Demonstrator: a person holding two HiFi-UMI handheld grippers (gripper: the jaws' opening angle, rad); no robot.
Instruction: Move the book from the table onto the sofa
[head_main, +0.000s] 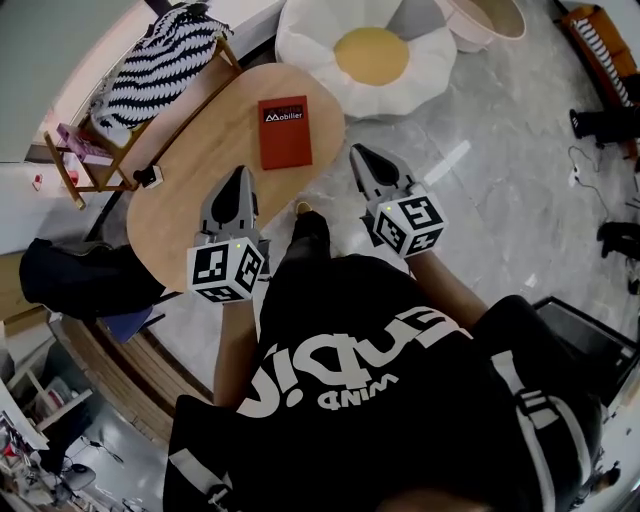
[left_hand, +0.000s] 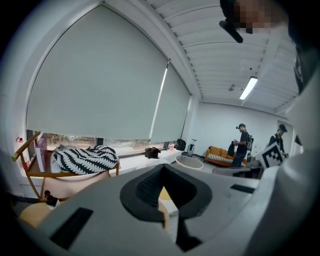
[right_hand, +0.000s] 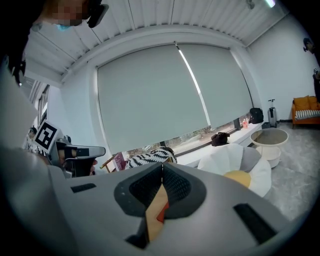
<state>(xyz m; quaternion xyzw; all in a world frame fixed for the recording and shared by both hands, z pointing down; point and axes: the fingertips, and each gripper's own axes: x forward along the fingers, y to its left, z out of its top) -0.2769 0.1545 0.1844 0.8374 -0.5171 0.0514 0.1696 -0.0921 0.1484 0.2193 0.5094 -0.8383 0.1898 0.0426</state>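
A red book (head_main: 285, 131) lies flat on the oval wooden table (head_main: 200, 170), near its far end. My left gripper (head_main: 241, 174) hovers over the table's near half, shut and holding nothing, short of the book and to its left. My right gripper (head_main: 358, 153) hangs past the table's right edge, level with the book's near end, also shut and empty. In the right gripper view a sliver of the red book (right_hand: 160, 214) and of the table top (right_hand: 154, 207) shows below the closed right gripper (right_hand: 161, 169). The left gripper view shows the closed left gripper (left_hand: 162, 169) in front of the window wall.
A white, egg-shaped floor cushion with a yellow centre (head_main: 370, 55) lies beyond the table. A wooden chair with a zebra-striped cushion (head_main: 160, 65) stands at the table's left. An orange sofa (left_hand: 220, 156) stands far off, with two people beside it. A round tub (right_hand: 270, 142) stands nearby.
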